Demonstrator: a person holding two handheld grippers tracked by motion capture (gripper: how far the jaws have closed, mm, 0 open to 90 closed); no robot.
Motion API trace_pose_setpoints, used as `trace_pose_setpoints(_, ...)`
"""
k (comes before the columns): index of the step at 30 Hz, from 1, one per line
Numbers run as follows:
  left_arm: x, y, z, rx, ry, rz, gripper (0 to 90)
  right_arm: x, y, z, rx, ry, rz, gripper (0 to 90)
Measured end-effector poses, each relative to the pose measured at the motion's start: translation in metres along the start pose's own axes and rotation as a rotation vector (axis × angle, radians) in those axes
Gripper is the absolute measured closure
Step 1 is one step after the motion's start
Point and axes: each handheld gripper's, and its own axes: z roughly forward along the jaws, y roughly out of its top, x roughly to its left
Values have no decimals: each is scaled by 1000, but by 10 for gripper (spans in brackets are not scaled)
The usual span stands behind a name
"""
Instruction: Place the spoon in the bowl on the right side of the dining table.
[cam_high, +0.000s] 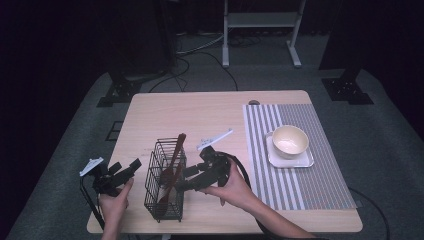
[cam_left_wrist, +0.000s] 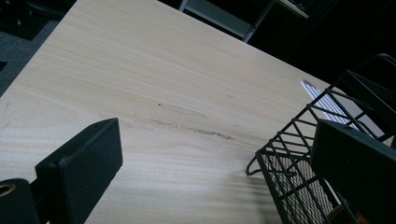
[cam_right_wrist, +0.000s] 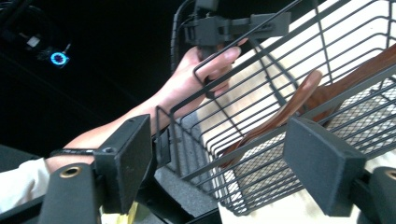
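My jaws are matte black, and so is the wire basket (cam_high: 165, 185) beside them. The spoons (cam_high: 172, 167) inside it are dark reddish-brown wood. The bench (cam_high: 195, 112) is pale, light-grained wood. The placemat (cam_high: 300, 185) is striped grey and white; the bowl (cam_high: 290, 140) on it is cream, on a white tray (cam_high: 305, 161).

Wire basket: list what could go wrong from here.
The right claw is open around the wire basket wall; closing could catch the wooden utensils leaning inside. The basket stands near the table front edge, so a shove may tip it off. The left claw, open beside it, might bump it.
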Motion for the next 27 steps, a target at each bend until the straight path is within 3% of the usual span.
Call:
trace_pose_setpoints(10,0,0,0,1,0,-2,16,-12,9,3,-20,-73,47,364)
trace_pose_setpoints(17,0,0,1,2,-2,-3,16,-15,12,4,-27,-130,68,558)
trace_pose_setpoints(27,0,-1,2,4,-3,-4,16,-15,16,2,-33,-140,57,806)
